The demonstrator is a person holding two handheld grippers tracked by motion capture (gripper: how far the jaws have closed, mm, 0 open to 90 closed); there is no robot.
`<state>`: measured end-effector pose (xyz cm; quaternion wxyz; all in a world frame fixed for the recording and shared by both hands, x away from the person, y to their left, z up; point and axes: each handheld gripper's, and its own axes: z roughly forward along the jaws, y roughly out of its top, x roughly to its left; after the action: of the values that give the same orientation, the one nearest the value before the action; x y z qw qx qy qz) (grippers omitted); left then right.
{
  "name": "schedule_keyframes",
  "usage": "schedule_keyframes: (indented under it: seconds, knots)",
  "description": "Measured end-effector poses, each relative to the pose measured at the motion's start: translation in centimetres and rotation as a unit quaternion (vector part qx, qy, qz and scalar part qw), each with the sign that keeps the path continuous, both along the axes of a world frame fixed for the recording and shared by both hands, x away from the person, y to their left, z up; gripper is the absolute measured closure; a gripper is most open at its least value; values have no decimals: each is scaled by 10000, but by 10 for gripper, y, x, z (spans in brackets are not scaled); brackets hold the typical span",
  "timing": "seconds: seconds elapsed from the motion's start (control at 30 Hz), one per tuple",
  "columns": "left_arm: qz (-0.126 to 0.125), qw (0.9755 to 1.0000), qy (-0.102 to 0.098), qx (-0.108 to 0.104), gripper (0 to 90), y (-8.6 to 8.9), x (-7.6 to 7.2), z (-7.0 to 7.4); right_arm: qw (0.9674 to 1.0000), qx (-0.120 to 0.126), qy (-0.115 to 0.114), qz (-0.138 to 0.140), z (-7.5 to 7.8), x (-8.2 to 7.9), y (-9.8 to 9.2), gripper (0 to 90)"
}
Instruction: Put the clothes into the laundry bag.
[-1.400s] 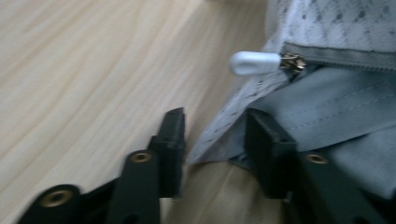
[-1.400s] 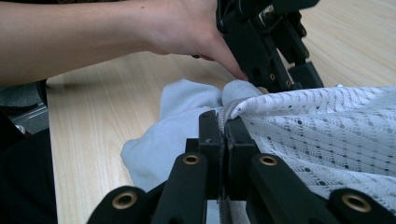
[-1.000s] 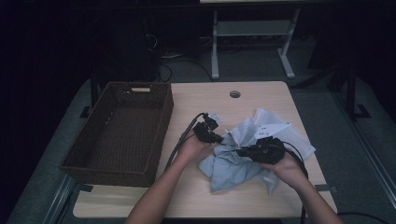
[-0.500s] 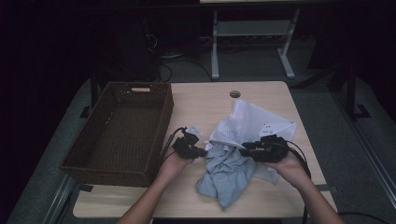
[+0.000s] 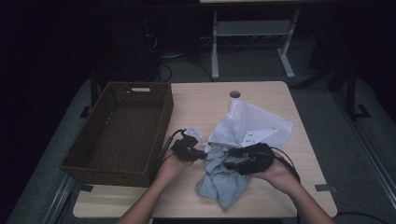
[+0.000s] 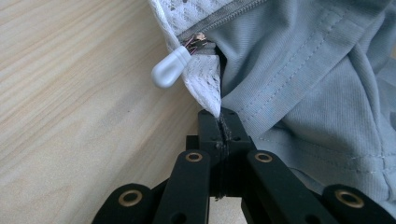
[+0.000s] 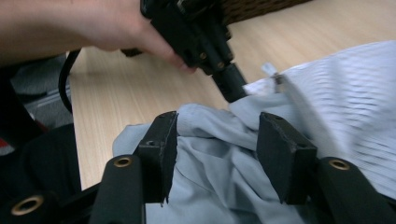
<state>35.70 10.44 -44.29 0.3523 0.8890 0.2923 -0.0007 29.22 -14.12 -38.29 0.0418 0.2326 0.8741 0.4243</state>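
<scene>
On the desk (image 5: pixel 205 100) in the high view, a brown woven basket (image 5: pixel 122 130) sits at nine o'clock with nothing visible inside it. A white mesh laundry bag (image 5: pixel 254 123) lies at about three o'clock, with a grey-blue garment (image 5: pixel 222 179) spilling from its mouth toward six o'clock. The left claw (image 5: pixel 201 154) meets the bag's near edge; the right claw (image 5: pixel 233 164) rests on the garment.

Along the left gripper view, the left claw (image 6: pixel 219 128) is pinched tight on the corner of the mesh bag (image 6: pixel 205 81), just below a white zipper pull (image 6: pixel 170 69), with the garment (image 6: pixel 317 88) at three o'clock.

Through the right gripper view, the right claw (image 7: pixel 217 149) stands spread wide over the garment (image 7: pixel 212 163), gripping nothing; the bag (image 7: pixel 336 107) lies at two o'clock, the basket (image 7: pixel 261 7) at twelve.
</scene>
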Motion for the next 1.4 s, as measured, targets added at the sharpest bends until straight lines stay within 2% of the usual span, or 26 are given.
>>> schedule_keyframes:
  seconds: [0.03,0.1,0.17,0.27,0.37,0.47,0.57,0.63,0.7,0.87,1.03,1.13,1.17,1.2,1.23,1.27,1.33,1.37,1.4]
  knots:
    - [0,10000,0,0,892,0,0,0,10000,0,0,0,0,0,0,455]
    - [-18,10000,13,10,892,0,0,-1,9999,-61,59,129,-8,2,12,425]
    - [-23,10000,16,10,892,0,0,-1,9997,-184,-11,153,-16,3,21,396]
    - [-37,10000,27,11,892,-1,0,-1,9990,-414,-128,124,-30,6,35,366]
    - [-64,10000,38,41,892,-1,0,-1,9966,-787,-206,138,-46,9,44,377]
    - [-74,9999,46,51,892,-2,0,-1,9940,-1068,-210,111,-59,11,47,474]
    - [-73,10000,44,48,892,-1,0,-1,9909,-1296,-360,-6,-64,10,47,694]
    - [-71,10000,31,60,893,-1,0,-1,9906,-1304,-405,-83,-65,12,43,804]
    - [-74,9999,32,68,893,-1,0,-1,9912,-1254,-399,-151,-64,12,41,823]
    - [-113,9999,55,117,893,-2,-1,-1,9882,-1268,-635,-582,-55,11,31,832]
    - [-182,9996,120,180,894,-4,-2,-3,9843,-1226,-585,-1126,-56,22,16,835]
    - [-215,9994,167,213,894,-5,-2,-4,9811,-1237,-570,-1372,-56,30,8,835]
    - [-215,9994,167,213,894,-5,-2,-4,9811,-1237,-570,-1372,-56,30,8,835]
    - [-233,9993,198,206,894,-6,-3,-5,9786,-1233,-539,-1557,-57,34,3,836]
    - [-233,9993,198,206,894,-6,-3,-5,9786,-1233,-539,-1557,-57,34,3,836]
    - [-243,9993,209,192,894,-7,-3,-5,9758,-1246,-510,-1726,-58,39,-2,835]
    - [-264,9992,212,195,894,-7,-3,-5,9728,-1238,-489,-1897,-60,44,-8,835]
    - [-279,9992,211,194,894,-7,-3,-5,9721,-1224,-440,-1953,-61,46,-10,833]
    - [-274,9992,208,199,893,-8,-3,-5,9731,-1171,-362,-1951,-62,48,-12,826]
